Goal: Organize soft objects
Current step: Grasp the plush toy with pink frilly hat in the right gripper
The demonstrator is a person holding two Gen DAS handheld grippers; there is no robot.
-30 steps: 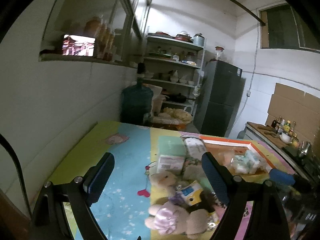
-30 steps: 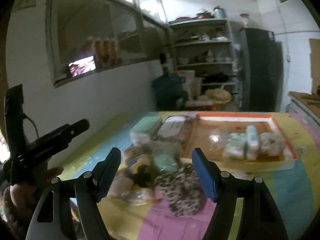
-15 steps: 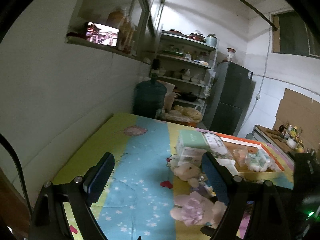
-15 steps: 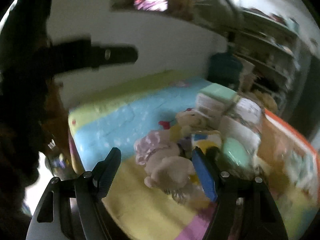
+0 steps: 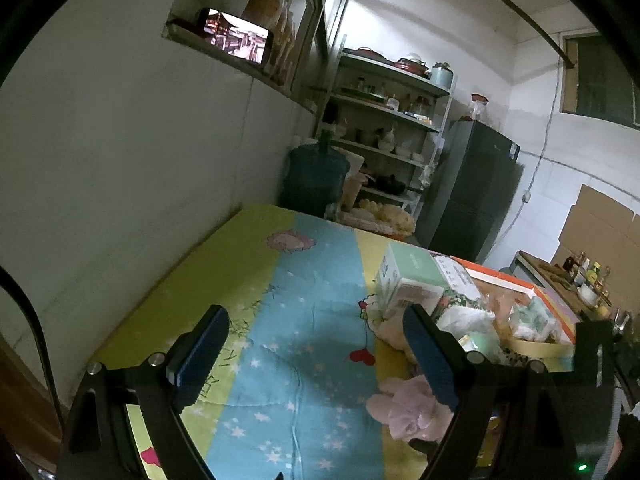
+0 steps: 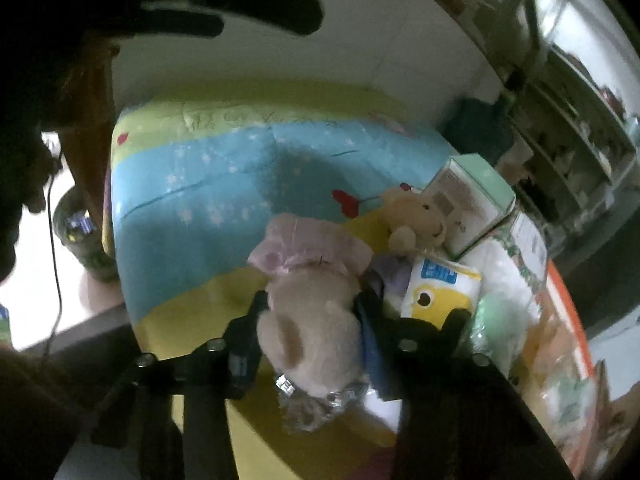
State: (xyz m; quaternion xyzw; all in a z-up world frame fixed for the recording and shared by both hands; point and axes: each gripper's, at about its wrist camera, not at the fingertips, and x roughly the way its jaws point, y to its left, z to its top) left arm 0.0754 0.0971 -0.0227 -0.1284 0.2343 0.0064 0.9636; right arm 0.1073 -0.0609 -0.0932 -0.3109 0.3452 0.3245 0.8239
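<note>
Jaws of the right gripper [image 6: 308, 332] are being closed around the plush bear in a pink dress [image 6: 312, 292], whose tan body is being flanked by the blue pads on both sides; whether the pads are already pressing into the fur cannot be told through the blur. Jaws of the left gripper [image 5: 316, 356] are being held wide apart with nothing between them, above the blue starred band of the patterned cloth [image 5: 296, 312] that is covering the surface. The bear is being seen lying on the yellow band of that cloth, at the near edge of a heap of soft things. Just beyond it a smaller cream bear [image 6: 416, 220] is being propped against a mint-topped box [image 6: 468, 204], and a yellow and white pack [image 6: 440, 292] is lying beside them. An orange-rimmed tray [image 5: 532, 288] holding wrapped packs is being seen further along the surface, past the heap. In the left wrist view the pink dress is being partly hidden by the right-hand jaw.
</note>
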